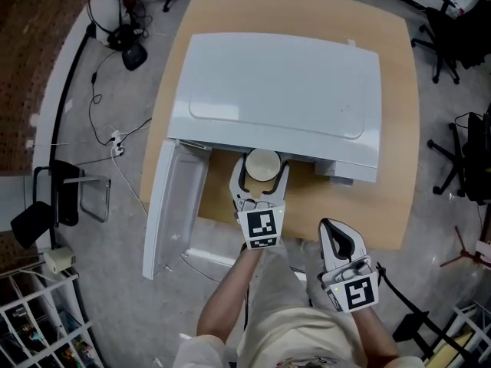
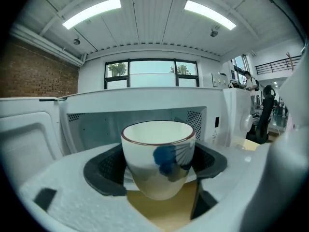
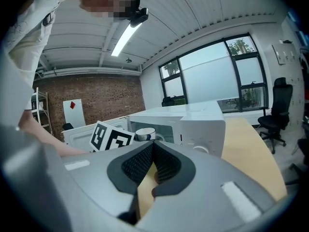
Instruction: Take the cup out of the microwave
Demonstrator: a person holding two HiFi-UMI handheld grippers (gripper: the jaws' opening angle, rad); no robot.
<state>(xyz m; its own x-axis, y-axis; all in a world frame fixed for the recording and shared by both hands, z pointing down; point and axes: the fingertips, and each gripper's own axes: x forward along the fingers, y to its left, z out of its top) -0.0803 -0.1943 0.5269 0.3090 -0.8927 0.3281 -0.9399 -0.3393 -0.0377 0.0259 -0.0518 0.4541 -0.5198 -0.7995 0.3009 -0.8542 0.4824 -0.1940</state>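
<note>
A white cup (image 2: 158, 156) with a brown rim and a blue mark sits between the black pads of my left gripper (image 2: 157, 166), which is shut on it. In the head view the cup (image 1: 262, 165) is just outside the open mouth of the white microwave (image 1: 276, 90), above the wooden table, with the left gripper (image 1: 259, 176) round it. The microwave's cavity (image 2: 96, 127) shows behind the cup. My right gripper (image 1: 331, 236) hangs off the table's front edge, its jaws shut with nothing between them; in its own view the right gripper (image 3: 152, 166) looks toward the microwave (image 3: 193, 122).
The microwave door (image 1: 175, 205) swings open to the left, past the table's edge. The wooden table (image 1: 368, 205) has a bare strip at the front right. Office chairs (image 1: 453, 37) stand at the right, cables (image 1: 107, 121) and a wire rack (image 1: 38, 320) at the left.
</note>
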